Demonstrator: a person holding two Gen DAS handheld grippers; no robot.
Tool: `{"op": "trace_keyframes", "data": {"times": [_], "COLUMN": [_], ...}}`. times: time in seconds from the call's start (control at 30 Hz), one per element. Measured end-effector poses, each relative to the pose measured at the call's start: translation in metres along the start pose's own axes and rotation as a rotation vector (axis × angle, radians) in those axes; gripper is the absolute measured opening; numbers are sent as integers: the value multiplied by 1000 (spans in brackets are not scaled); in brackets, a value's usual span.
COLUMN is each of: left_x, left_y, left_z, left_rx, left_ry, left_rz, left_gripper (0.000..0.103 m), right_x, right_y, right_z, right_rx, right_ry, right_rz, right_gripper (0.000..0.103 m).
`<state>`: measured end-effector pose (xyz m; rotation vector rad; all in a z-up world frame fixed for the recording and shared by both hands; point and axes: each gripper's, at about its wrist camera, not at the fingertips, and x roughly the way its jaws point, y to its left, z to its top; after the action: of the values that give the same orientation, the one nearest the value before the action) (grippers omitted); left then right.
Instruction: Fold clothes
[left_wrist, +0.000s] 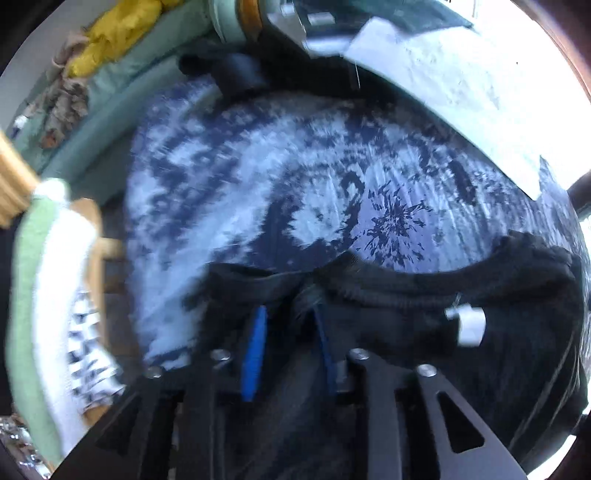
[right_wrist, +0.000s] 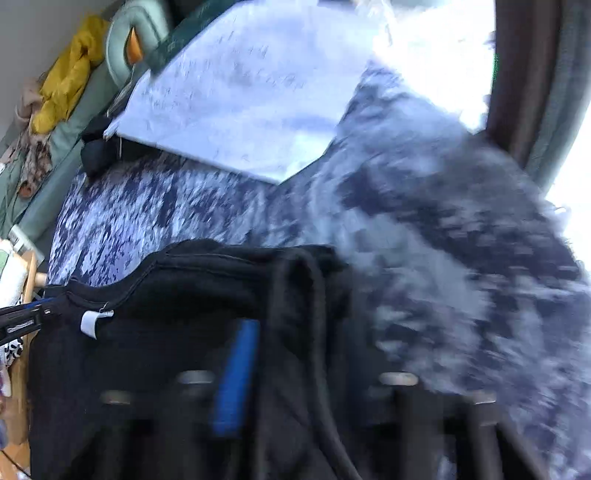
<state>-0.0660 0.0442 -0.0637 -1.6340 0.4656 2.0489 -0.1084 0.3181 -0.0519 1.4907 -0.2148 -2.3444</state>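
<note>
1. We record a black garment, plain in colour, with a small white tag at its ribbed edge; the same black cloth fills the lower right wrist view.
2. We list a bedspread in navy and pale blue-white tie-dye blotches, with one dark starburst mark.
3. We note the left gripper, black-framed, with bright blue pads; the right gripper shows one blue pad.
4. We enter a mustard-yellow cloth on pale sage-green bedding.
5. We add a white sheet with faint grey flecks.
6. We log a white and mint-green cloth, part black-and-white patterned.
</note>
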Motion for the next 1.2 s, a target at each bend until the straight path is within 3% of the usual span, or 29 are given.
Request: {"op": "trace_keyframes", "data": {"times": [0.07,0.13,0.2,0.23,0.43,0.5,0.63,0.77,0.93,0.97,1.0,1.03,1.1,1.2], "left_x": [-27,-52,-75,-84,-102,-101,-100,-106,-94,-87,-80,-75,-67,-57], "left_y": [0,-2,-8,-16,-82,-116,-170,-206,-222,-226,-230,-235,-243,-253], "left_z": [-15,-33,-55,-72,-154,-180,-197,-170,-104,-89,-75,-64,-52,-28], "left_rx": [30,66,110,144,363,465,589,598,390,351,311,303,286,215], "left_ry": [-48,-93,-134,-149,-215,-227,-174,-102,156,197,238,261,312,388], "left_rz": [-4,-29,-77,-92,-101,-87,-144,-160,-340,-326,-311,-276,-259,-287], "left_gripper": [39,52,72,74,76,76,76,76,76,76,76,76,76,76], "right_x": [-25,-50,-71,-78,-100,-102,-98,-93,-81,-80,-80,-80,-84,-94], "right_y": [-5,-12,-22,-27,-61,-72,-80,-76,-79,-78,-76,-73,-62,-44], "right_z": [-12,-27,-51,-63,-141,-161,-187,-196,-190,-188,-186,-184,-182,-182], "right_rx": [-9,-4,26,40,140,205,264,272,346,349,349,338,298,218], "right_ry": [-27,-43,-42,-39,-16,-19,12,31,6,-12,-28,-34,-56,-101], "right_rz": [-8,-6,22,24,11,61,94,141,149,153,156,153,139,118], "right_gripper": [51,51,51,51,52,53,53,53,50,46,31,22,12,10]}}
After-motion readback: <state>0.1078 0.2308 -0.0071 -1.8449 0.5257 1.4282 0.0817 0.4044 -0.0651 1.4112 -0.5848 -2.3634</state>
